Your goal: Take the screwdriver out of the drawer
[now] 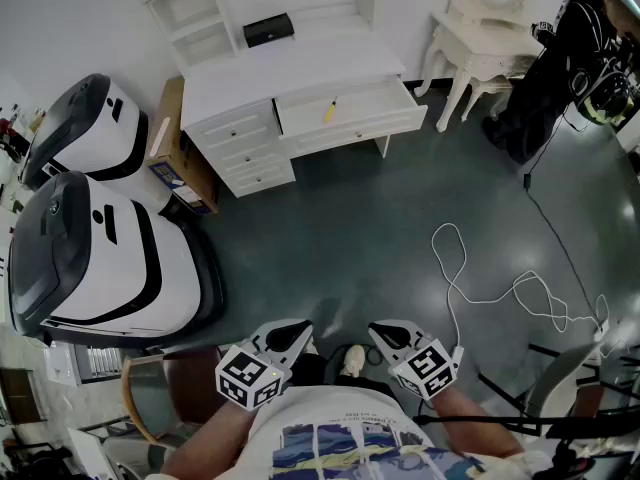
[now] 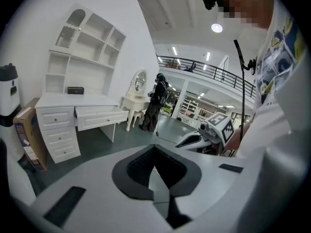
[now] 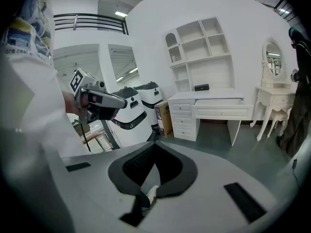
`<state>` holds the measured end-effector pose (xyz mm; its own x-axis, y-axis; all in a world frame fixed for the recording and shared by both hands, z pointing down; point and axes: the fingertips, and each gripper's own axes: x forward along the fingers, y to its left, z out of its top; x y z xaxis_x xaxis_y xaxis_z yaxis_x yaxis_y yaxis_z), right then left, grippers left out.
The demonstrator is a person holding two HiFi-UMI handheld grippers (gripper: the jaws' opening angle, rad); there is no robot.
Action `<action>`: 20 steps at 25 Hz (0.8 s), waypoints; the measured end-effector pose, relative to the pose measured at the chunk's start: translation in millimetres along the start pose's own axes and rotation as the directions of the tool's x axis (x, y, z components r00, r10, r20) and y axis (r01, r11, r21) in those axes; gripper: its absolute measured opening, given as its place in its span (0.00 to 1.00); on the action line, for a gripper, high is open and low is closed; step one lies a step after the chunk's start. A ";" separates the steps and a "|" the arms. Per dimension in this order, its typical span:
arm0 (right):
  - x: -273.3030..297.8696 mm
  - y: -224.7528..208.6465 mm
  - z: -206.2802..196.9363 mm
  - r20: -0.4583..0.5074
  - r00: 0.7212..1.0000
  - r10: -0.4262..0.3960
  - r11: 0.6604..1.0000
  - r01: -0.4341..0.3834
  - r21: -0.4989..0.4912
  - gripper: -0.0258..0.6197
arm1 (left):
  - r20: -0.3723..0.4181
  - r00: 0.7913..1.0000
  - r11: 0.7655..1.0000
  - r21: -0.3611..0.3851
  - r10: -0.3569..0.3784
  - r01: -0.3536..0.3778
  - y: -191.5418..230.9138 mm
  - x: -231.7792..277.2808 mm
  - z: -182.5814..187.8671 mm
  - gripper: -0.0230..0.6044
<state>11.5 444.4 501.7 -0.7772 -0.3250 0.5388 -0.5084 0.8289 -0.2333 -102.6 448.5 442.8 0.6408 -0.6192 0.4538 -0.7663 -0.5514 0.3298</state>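
Note:
A yellow-handled screwdriver lies in the open drawer of a white desk at the far side of the room. Both grippers are held close to my body, far from the desk. My left gripper is shut with nothing between its jaws, and so is my right gripper. In the left gripper view the shut jaws point toward the drawer. In the right gripper view the shut jaws also face the drawer. The screwdriver does not show in either gripper view.
Two large white-and-black machines stand at the left, with a cardboard box beside the desk. A white cable loops over the dark floor. A white dressing table and a person in dark clothes are at the back right. A black box sits on the desk.

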 end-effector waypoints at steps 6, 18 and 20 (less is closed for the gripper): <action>25.9 -13.4 33.0 0.003 0.999 -0.040 0.999 0.040 -0.030 0.08 | 0.058 0.998 0.999 -0.029 -0.031 0.033 39.3 6.3 18.4 0.06; 78.1 -41.4 95.6 -0.026 0.990 -0.138 0.990 0.137 -0.041 0.08 | 0.081 0.989 0.993 0.019 -0.120 0.119 112.7 13.4 51.7 0.06; 81.6 -44.1 98.0 -0.029 0.991 -0.131 0.990 0.130 -0.050 0.08 | 0.091 0.992 0.996 -0.002 -0.093 0.093 119.9 14.0 49.3 0.06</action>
<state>-65.8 336.7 476.7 -0.6928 -0.4177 0.5878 -0.5856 0.8016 -0.1205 -183.2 346.2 447.9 0.7107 -0.6136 0.3443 -0.7033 -0.6056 0.3725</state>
